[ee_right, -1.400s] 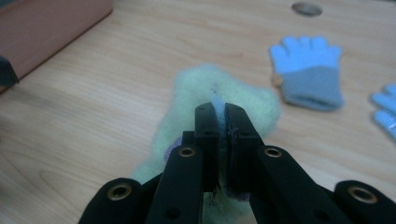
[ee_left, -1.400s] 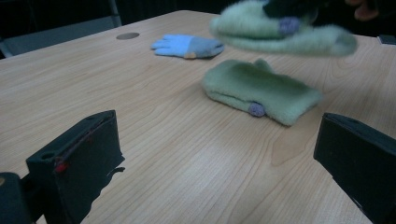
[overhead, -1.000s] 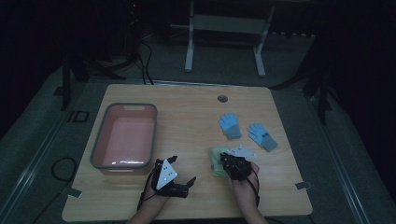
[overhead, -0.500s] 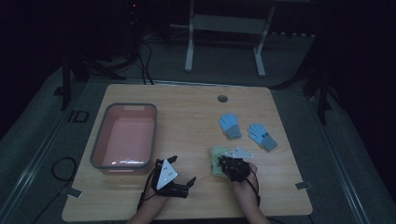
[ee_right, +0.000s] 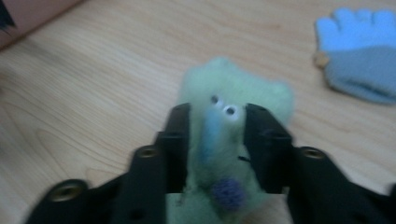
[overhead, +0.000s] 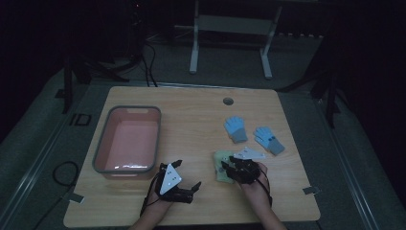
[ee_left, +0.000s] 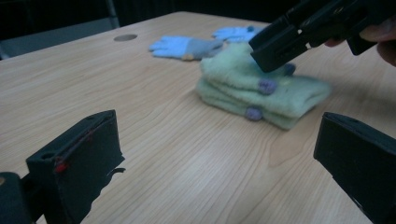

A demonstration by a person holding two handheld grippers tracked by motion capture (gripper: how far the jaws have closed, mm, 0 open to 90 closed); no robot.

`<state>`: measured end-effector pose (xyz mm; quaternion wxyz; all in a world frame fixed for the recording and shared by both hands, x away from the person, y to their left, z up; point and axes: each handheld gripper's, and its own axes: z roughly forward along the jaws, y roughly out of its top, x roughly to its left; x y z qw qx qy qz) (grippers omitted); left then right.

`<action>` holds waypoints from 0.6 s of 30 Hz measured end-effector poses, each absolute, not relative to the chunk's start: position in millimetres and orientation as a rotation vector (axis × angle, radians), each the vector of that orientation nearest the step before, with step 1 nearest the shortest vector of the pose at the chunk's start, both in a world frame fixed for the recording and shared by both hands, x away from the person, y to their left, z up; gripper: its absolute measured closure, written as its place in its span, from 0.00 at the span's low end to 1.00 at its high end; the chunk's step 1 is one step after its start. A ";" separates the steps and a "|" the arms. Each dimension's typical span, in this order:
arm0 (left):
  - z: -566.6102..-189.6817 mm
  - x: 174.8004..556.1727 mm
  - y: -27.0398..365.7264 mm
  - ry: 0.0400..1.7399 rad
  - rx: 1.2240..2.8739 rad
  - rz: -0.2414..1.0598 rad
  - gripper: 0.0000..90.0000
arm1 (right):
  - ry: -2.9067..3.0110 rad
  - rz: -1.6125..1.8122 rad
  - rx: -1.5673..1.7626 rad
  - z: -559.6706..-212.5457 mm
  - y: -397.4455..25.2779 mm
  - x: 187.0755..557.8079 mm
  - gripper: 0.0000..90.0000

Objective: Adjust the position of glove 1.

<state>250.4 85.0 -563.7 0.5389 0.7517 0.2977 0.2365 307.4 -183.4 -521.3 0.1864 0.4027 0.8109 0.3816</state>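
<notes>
Right gripper view looks along the right tool, whose 2 black jaws are closed on the green glove; the fuzzy fabric bulges up between them, with 2 small white eyes, a blue strip and a purple dot showing on it. Just beyond lies bare desk, and a blue glove rests at the upper right, apart from the green one.

From the left gripper view, the right tool comes down from the upper right onto the top of the green glove, which lies folded in layers on the desk, purple dots along its near edge. The left tool has its 2 jaws spread wide with nothing between them, low over the wood and short of the green glove. 2 blue gloves lie farther back.

High view puts the green glove near the front of the desk, right of middle, under the right tool. The left tool sits beside it to the left, near the front edge. The 2 blue gloves lie side by side behind the right hand. A pink tub with a grey rim stands at the desk's left side, close to the left tool.
</notes>
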 end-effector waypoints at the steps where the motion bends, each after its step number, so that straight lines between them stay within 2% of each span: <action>1: -563.7 251.4 84.6 0.706 1.782 0.540 0.01 | 2.289 1.105 1.122 -515.0 -189.0 309.3 0.50; 4: -563.2 253.1 82.7 0.686 1.816 0.512 0.01 | 2.334 1.120 1.101 -508.2 -195.4 314.4 0.34; 8: -560.1 252.8 75.4 0.651 1.896 0.575 0.01 | 2.386 1.158 1.078 -503.8 -200.3 321.9 0.19; 11: -554.5 254.2 74.1 0.676 1.890 0.523 0.01 | 2.430 1.203 1.082 -503.4 -203.8 327.9 0.16; 14: -548.4 257.6 73.5 0.663 1.880 0.450 0.02 | 2.443 1.289 1.031 -503.8 -208.6 331.6 0.19; 15: -548.4 257.6 73.5 0.663 1.880 0.450 0.06 | 2.438 1.289 1.000 -504.2 -209.9 332.4 0.18; 18: -542.5 257.0 68.1 0.609 1.892 0.470 0.06 | 2.415 1.313 0.986 -503.8 -215.6 334.2 0.16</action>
